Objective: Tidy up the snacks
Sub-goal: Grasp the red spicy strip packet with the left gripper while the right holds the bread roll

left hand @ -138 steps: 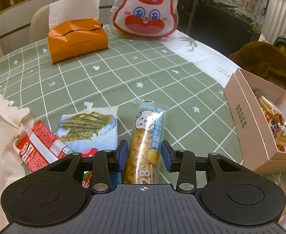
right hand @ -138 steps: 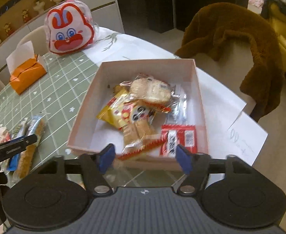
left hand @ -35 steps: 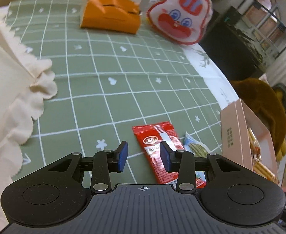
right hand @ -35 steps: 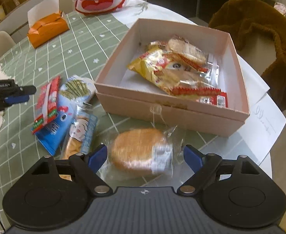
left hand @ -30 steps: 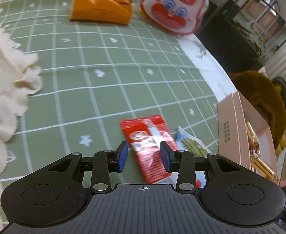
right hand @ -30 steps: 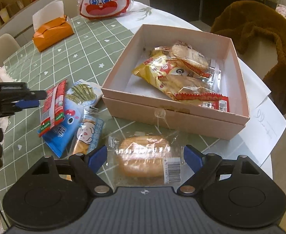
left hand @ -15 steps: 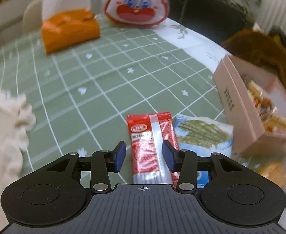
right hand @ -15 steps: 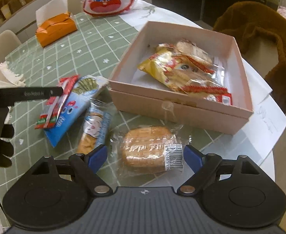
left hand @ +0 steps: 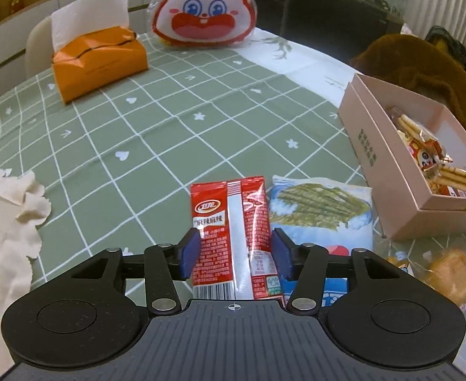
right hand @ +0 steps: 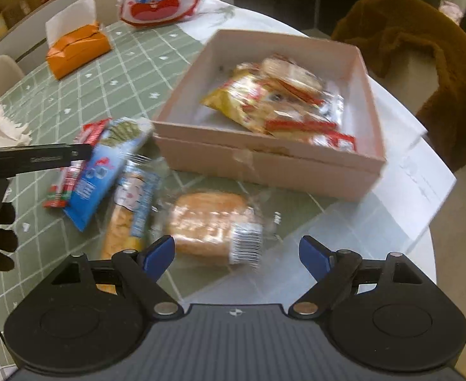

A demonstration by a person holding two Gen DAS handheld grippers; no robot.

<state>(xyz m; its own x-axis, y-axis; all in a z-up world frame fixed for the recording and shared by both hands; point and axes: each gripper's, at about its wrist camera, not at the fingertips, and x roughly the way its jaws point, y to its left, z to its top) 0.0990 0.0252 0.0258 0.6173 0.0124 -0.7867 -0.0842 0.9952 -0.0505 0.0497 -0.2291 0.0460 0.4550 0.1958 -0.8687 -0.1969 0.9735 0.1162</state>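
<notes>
Right now your left gripper (left hand: 234, 254) straddles the red sachet (left hand: 231, 228), its blue pads at the packet's two edges; whether they press it, you cannot tell from these views. That sachet lies on the green checked tablecloth (left hand: 156, 120), partly overlapping the blue seaweed-snack pack (left hand: 323, 212). Your right gripper (right hand: 237, 255) stands wide apart above the clear-wrapped bun (right hand: 210, 227), holding nothing. Just beside the bun lies a long biscuit pack (right hand: 131, 212). Behind them, the pink box (right hand: 264, 165) holds several snack packets.
</notes>
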